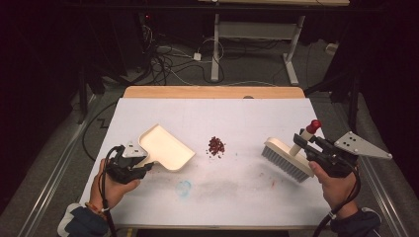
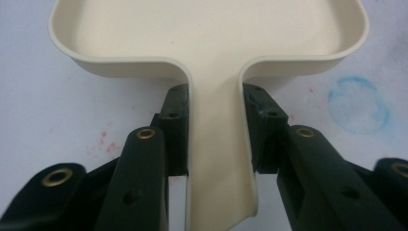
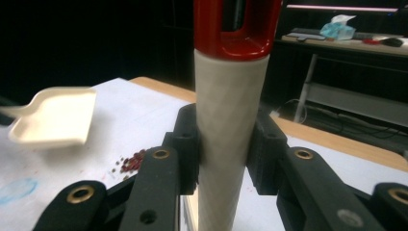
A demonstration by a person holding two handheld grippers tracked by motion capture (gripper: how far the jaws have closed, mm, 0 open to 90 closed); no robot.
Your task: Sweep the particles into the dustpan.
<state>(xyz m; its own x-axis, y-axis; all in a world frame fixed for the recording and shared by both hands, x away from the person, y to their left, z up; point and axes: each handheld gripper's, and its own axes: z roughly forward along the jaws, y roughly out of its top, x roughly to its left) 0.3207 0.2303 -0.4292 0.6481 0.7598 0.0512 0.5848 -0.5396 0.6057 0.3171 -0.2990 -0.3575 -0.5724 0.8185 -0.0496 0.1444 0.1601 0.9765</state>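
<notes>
Clamping dustpan [image 2: 211,43] handle, blue smudge [image 2: 358,103] beside

The right claw [image 3: 225,159] is clamping a pale brush handle [image 3: 226,139] between its two black jaws, the pads pressing on both sides. The handle is standing upright and ending in a red looped cap [image 3: 235,29]. Off to the left, a cream dustpan [image 3: 55,118] is hovering, blurred, above the white tabletop [image 3: 120,125], near a small heap of dark red crumbs [image 3: 132,162]. A blue smudge [image 3: 17,188] is showing at lower left.
</notes>
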